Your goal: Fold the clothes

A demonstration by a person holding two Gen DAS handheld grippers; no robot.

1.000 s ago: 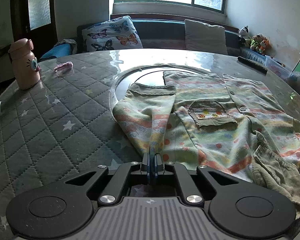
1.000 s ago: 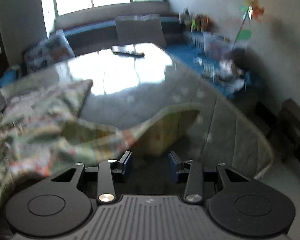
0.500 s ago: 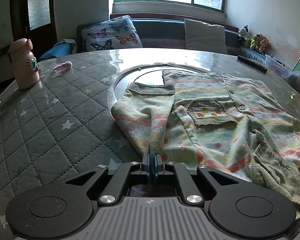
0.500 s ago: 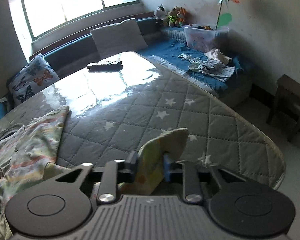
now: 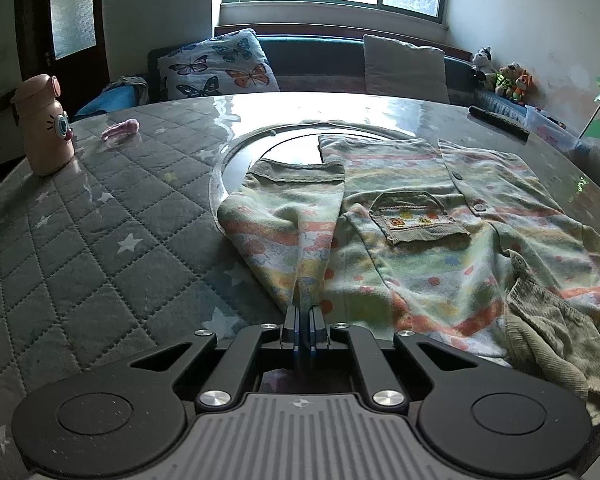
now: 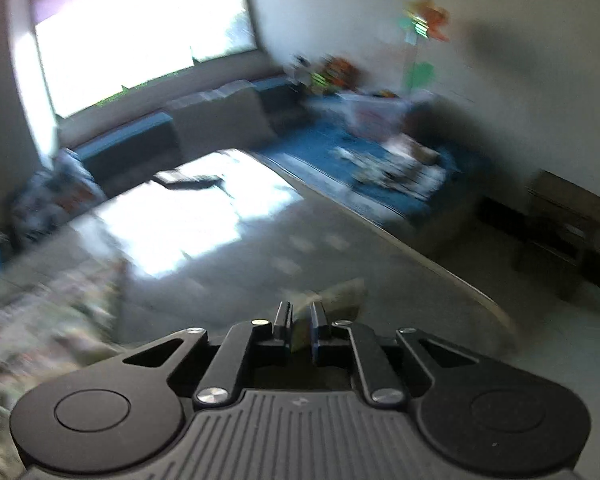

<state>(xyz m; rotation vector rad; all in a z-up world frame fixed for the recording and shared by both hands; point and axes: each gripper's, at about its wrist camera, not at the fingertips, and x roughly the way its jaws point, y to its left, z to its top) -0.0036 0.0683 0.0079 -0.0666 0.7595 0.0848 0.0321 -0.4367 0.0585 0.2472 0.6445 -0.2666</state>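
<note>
Striped sleeve [image 6: 340, 294] now tool-pinched [image 6: 300, 314]

Both wrist views low over table [image 5: 100, 216], facing window; shared: shirt [image 5: 420, 240], sofa; right view blurred.

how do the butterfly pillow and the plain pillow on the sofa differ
The butterfly pillow is printed with colourful butterflies; the plain pillow is one pale colour. The butterfly pillow sits toward the sofa's left end, the plain pillow further right. Both lean upright against the sofa back.
</note>
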